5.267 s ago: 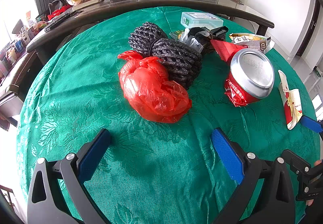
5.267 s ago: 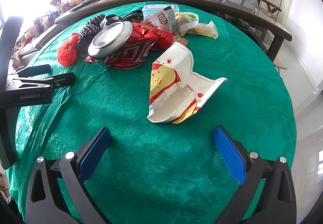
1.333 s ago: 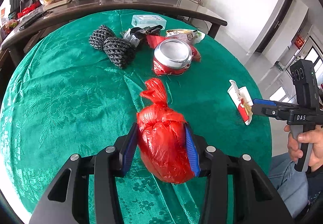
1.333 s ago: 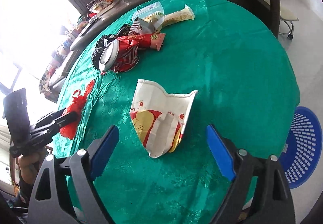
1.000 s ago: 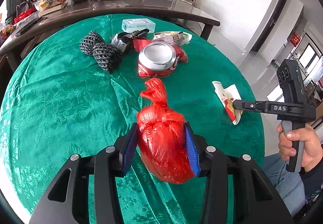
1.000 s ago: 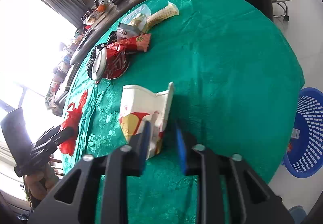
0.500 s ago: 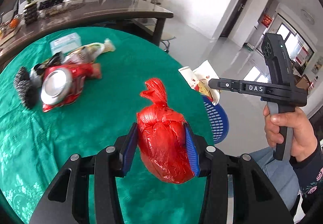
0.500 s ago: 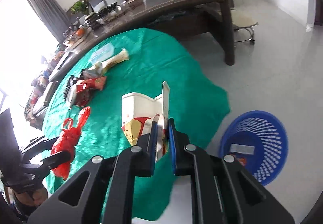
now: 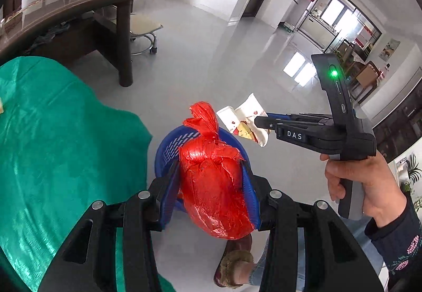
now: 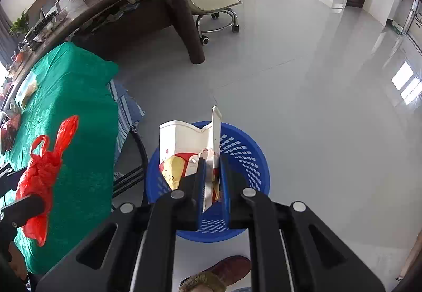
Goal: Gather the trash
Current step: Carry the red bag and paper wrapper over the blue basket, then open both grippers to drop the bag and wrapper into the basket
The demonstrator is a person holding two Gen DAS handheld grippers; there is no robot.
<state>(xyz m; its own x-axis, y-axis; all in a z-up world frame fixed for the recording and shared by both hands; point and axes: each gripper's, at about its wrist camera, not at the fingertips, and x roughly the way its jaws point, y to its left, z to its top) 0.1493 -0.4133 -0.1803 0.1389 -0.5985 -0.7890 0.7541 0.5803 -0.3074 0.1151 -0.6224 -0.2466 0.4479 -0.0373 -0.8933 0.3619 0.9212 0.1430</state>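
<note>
My left gripper is shut on a knotted red plastic bag and holds it in the air over the near rim of a blue plastic basket on the floor. My right gripper is shut on a white, red and yellow paper wrapper and holds it above the same basket. The right gripper also shows in the left wrist view with the wrapper. The red bag shows at the left of the right wrist view.
The round table with the green cloth lies to the left, with other trash on it. A dark long table and a wheeled stool stand behind. The floor is shiny grey tile. A slippered foot is below the basket.
Both grippers have swung right, off the table, and now hang over the blue basket. Each still holds its item.
</note>
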